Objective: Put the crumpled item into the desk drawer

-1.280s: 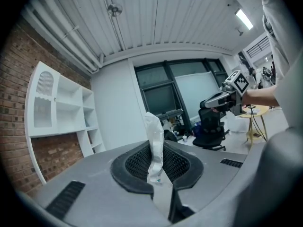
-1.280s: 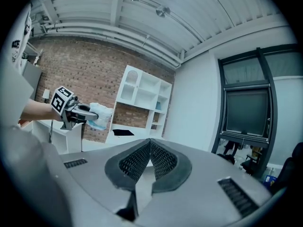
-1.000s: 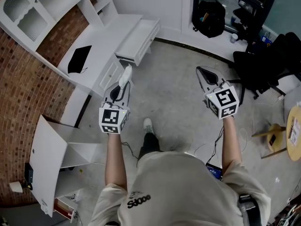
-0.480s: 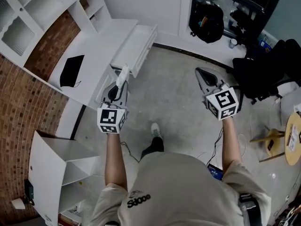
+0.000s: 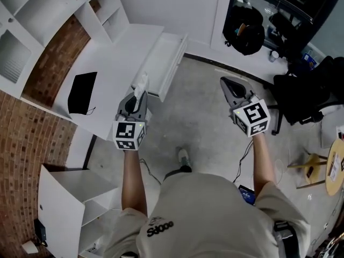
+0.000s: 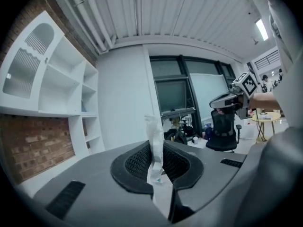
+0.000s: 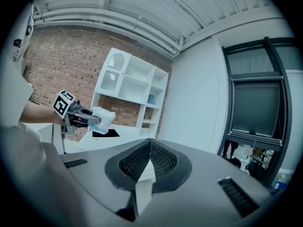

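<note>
Head view: left gripper [image 5: 138, 93] jaws nearly shut, pinching crumpled item [image 5: 142, 81], which sticks out past the tips. Desk drawer [image 5: 164, 63] looks pulled out, just ahead of those jaws; tabletop [image 5: 110, 63] to their left. Right gripper [image 5: 224, 83] jaws together, nothing held, off to the drawer's other side.

Left gripper view: jaws clamp only a thin edge of the item [image 6: 152, 126]; drawer not visible here.

Right gripper view: item [image 7: 102, 115] shows as a bulky wad beyond the left jaws, hardly readable from the head.

Risk: thin pinch slips, or release falls short of the drawer, and item lands on floor [image 5: 199, 122].
</note>
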The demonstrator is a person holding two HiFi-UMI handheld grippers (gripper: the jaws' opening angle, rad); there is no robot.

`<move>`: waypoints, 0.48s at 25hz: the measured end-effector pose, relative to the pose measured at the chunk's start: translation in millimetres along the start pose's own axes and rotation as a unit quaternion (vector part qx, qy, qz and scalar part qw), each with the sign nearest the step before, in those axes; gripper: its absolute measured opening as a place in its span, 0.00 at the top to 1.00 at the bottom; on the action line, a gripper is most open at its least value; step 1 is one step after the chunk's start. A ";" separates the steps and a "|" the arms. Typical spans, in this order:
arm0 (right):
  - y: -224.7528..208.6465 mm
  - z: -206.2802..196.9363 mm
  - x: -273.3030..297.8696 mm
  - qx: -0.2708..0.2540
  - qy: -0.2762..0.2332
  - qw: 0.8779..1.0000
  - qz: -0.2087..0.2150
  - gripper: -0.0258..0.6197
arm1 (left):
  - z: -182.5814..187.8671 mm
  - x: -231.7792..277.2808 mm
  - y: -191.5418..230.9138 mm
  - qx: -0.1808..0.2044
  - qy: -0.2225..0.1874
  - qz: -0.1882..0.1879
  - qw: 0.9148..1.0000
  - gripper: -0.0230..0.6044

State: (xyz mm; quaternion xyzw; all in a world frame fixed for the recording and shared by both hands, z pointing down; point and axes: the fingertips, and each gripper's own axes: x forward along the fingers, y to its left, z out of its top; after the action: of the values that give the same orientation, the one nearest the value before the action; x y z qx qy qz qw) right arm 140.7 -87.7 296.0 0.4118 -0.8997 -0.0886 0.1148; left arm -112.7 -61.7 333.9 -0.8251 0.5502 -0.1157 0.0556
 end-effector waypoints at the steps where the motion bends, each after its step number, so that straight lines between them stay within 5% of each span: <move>1: -1.1 -0.3 10.2 0.001 0.002 1.000 -0.001 0.95 | -2.6 6.7 9.6 -0.003 0.001 0.001 1.000 0.88; 12: -8.2 7.7 95.9 0.032 0.013 0.999 0.029 0.95 | -21.0 52.3 70.8 -0.008 0.011 -0.012 1.000 0.88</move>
State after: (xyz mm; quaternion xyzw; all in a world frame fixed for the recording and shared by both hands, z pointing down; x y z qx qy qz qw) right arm 83.6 -165.6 299.4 0.3899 -0.9121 -0.0505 0.1159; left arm -162.1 -136.7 345.5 -0.8309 0.5415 -0.1213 0.0412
